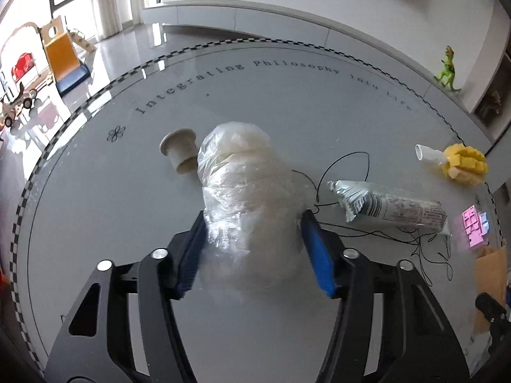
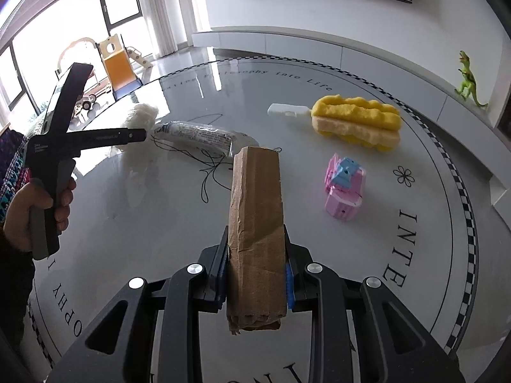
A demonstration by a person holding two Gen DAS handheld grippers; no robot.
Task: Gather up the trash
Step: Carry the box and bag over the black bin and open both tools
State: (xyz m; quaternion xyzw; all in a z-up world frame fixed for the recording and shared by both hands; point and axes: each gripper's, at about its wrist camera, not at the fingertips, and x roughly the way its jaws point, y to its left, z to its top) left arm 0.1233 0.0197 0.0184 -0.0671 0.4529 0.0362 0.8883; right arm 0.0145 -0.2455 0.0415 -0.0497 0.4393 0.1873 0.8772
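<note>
My left gripper (image 1: pixel 254 223) is shut on a crumpled clear plastic bag (image 1: pixel 246 188) and holds it over the round grey table (image 1: pixel 95 198). In the right wrist view the bag (image 2: pixel 140 116) shows past the left gripper's arm. My right gripper (image 2: pixel 255 255) is shut on a flattened brown cardboard piece (image 2: pixel 257 217), which sticks forward and up above the table. A silver snack wrapper (image 1: pixel 392 206) lies on the table to the right of the bag; it also shows in the right wrist view (image 2: pixel 198 137). A tangle of black thread (image 1: pixel 348 172) lies around it.
A beige spool (image 1: pixel 180 151) lies left of the bag. A yellow sponge brush with a white handle (image 2: pixel 354 121), a pink and blue block toy (image 2: pixel 343 188) and a green dinosaur (image 2: pixel 469 79) on the ledge are at the right. A person's hand (image 2: pixel 35 210) holds the left gripper.
</note>
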